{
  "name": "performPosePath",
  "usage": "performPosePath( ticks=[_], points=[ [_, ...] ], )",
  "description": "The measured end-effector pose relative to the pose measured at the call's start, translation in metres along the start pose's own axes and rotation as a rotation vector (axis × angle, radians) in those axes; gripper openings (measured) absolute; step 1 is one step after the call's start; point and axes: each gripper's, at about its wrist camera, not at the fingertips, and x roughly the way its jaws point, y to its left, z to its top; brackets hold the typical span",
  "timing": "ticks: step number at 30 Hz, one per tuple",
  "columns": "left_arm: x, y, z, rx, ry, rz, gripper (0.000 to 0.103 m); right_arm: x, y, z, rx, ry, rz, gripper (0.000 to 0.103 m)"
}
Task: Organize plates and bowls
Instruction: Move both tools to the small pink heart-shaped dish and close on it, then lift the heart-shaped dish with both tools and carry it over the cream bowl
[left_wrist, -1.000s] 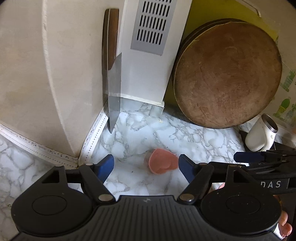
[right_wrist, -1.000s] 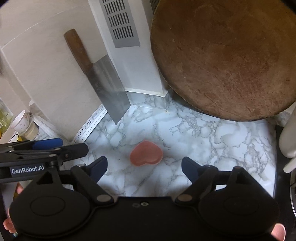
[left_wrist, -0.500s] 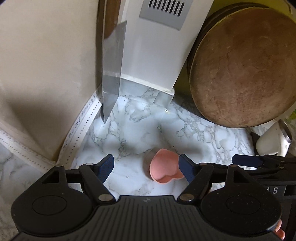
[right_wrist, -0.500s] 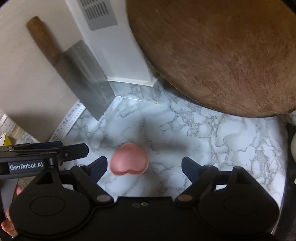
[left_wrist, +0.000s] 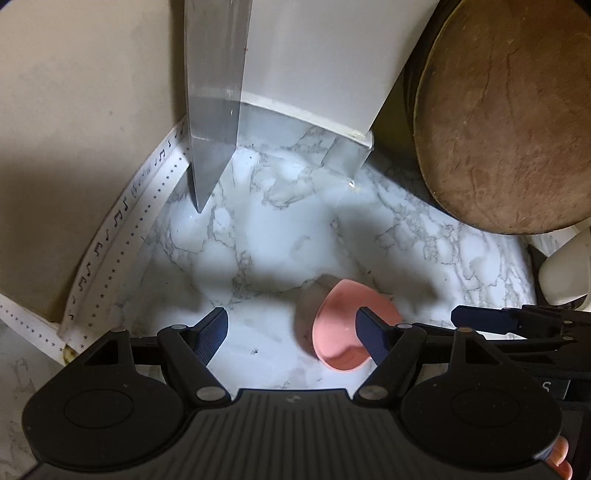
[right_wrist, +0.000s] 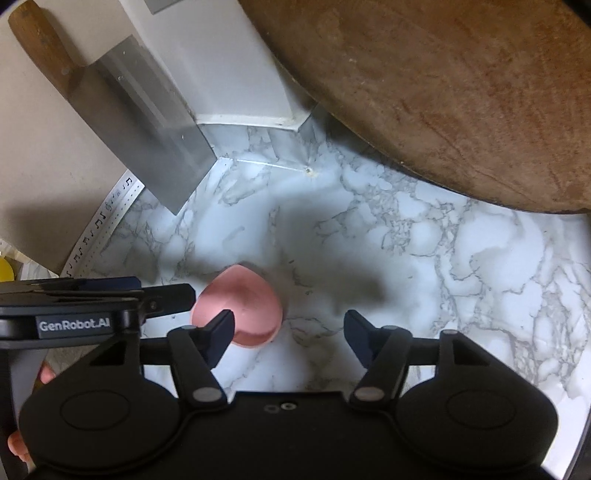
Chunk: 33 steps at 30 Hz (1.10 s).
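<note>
As both grippers are dropping in over the white grey-veined marble counter (right_wrist: 424, 236), the views are showing it larger than a second ago, and the small pink heart-shaped dish (right_wrist: 240, 308) has slid from the middle of each view toward the inner side. The right gripper (right_wrist: 288, 334) has just been closing partway; its jaws are standing apart with only bare counter between them, the dish lying under and just outside its left finger (right_wrist: 219, 332). The left gripper (left_wrist: 290, 338) is staying spread about as wide as before, and its right finger (left_wrist: 371, 341) is crossing over the dish, which is sitting mostly outside that gap too. I judge that neither tool is pinching anything yet and that one of them is needing to shift sideways to bracket the dish before any lift. Behind the dish, well apart, a big round brown wooden chopping board (right_wrist: 443, 92) is leaning upright; left of it a white panel (left_wrist: 314, 55) is meeting the counter, and a steel cleaver with a wooden handle (right_wrist: 147, 122) is propped blade-down against the beige wall. A white cup-like thing (left_wrist: 563, 273) is peeking in beside the dish. The two grippers are crowding each other closely over the dish, the likeliest obstruction.
</note>
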Motion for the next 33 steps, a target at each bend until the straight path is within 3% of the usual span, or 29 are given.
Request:
performPosePath(
  ticks=[2,10,12,15,21,33],
  points=[
    [0.004,0.0,-0.001,0.002,0.007,0.01,0.075,0.004,-0.001,0.0,-0.001,0.004,-0.002,0.062],
    [0.013,-0.004,0.0,0.015,0.038,-0.011,0.054,0.014,0.003,0.0,-0.022,0.014,0.005,0.049],
    [0.014,-0.007,0.001,0.026,0.046,-0.013,0.05,0.016,0.004,0.0,-0.028,0.019,0.01,0.039],
    [0.017,-0.009,0.001,0.038,0.064,-0.039,0.034,0.018,0.006,-0.001,-0.03,0.022,0.018,0.029],
    [0.019,-0.016,0.0,0.056,0.083,-0.057,0.018,0.018,0.01,-0.001,-0.037,0.021,0.021,0.015],
    [0.022,-0.017,-0.002,0.062,0.106,-0.042,0.007,0.014,0.01,-0.003,-0.015,0.014,-0.006,0.005]
  ],
)
